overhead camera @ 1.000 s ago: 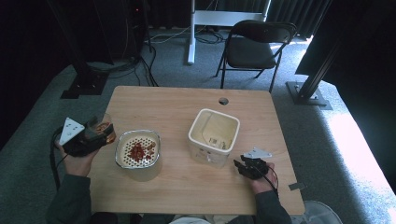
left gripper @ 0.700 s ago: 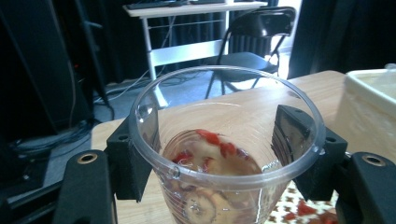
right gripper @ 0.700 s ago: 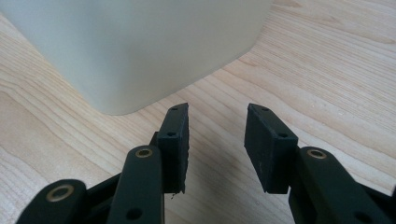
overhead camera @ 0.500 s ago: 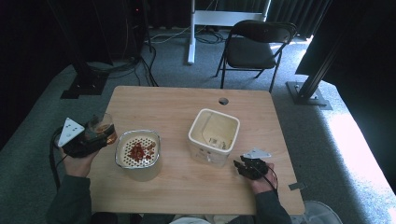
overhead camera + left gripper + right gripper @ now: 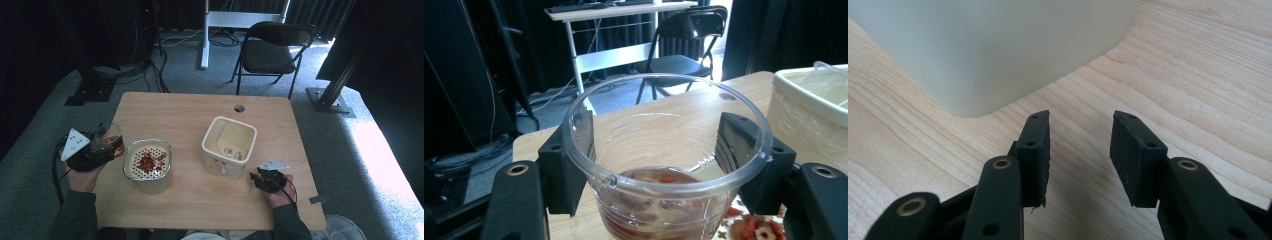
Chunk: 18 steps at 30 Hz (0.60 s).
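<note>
My left gripper [image 5: 102, 147] is shut on a clear plastic cup [image 5: 664, 165] with a little brownish liquid and red bits at its bottom. The cup [image 5: 111, 139] is held upright just left of a cream strainer container [image 5: 148, 165] whose perforated top carries red pieces. A cream square tub [image 5: 229, 145] with a plastic bag inside stands right of centre on the wooden table [image 5: 200, 200]. My right gripper [image 5: 258, 178] rests low on the table close to the tub's front right corner, open, with nothing between its jaws [image 5: 1080, 150]. The tub's wall [image 5: 993, 50] looms just ahead.
A black folding chair [image 5: 272, 52] and a white desk frame [image 5: 235, 20] stand beyond the table's far edge. A small round hole [image 5: 239, 108] sits near the far edge of the table. A strip of tape [image 5: 316, 200] lies at the table's right front edge.
The left gripper with the cup has shifted slightly toward the strainer container. The right gripper has stayed put.
</note>
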Available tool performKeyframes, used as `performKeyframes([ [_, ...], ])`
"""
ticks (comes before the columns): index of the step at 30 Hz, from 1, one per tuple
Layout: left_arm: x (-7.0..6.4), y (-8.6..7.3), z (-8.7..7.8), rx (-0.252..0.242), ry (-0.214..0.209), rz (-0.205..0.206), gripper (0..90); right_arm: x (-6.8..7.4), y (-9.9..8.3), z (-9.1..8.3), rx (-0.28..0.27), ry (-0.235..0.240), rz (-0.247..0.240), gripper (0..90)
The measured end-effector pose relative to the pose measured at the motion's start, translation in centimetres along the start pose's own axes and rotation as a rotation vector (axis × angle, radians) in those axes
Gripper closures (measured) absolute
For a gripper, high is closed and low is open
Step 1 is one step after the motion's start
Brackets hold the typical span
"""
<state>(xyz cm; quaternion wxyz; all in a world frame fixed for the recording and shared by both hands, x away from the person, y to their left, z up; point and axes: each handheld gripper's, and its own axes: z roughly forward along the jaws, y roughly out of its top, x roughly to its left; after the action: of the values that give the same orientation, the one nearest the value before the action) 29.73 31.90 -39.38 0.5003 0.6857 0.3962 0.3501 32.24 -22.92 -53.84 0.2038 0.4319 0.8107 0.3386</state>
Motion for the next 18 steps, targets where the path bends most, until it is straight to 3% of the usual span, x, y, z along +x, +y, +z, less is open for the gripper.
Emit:
performKeyframes([
  [5, -0.2, -0.2, -0.3, 0.001, 0.014, 0.003, 33.2, -0.1, 0.0, 0.0, -0.001, -0.001, 0.001, 59.1],
  [9, -0.6, -0.1, -0.6, 0.015, 0.060, 0.042, 33.2, -0.4, -0.1, 0.2, 0.010, -0.011, 0.005, 58.4],
  [18, -1.8, 0.6, -1.0, 0.049, 0.101, 0.150, 33.2, -2.3, 0.1, 0.9, -0.005, -0.020, 0.032, 52.9],
])
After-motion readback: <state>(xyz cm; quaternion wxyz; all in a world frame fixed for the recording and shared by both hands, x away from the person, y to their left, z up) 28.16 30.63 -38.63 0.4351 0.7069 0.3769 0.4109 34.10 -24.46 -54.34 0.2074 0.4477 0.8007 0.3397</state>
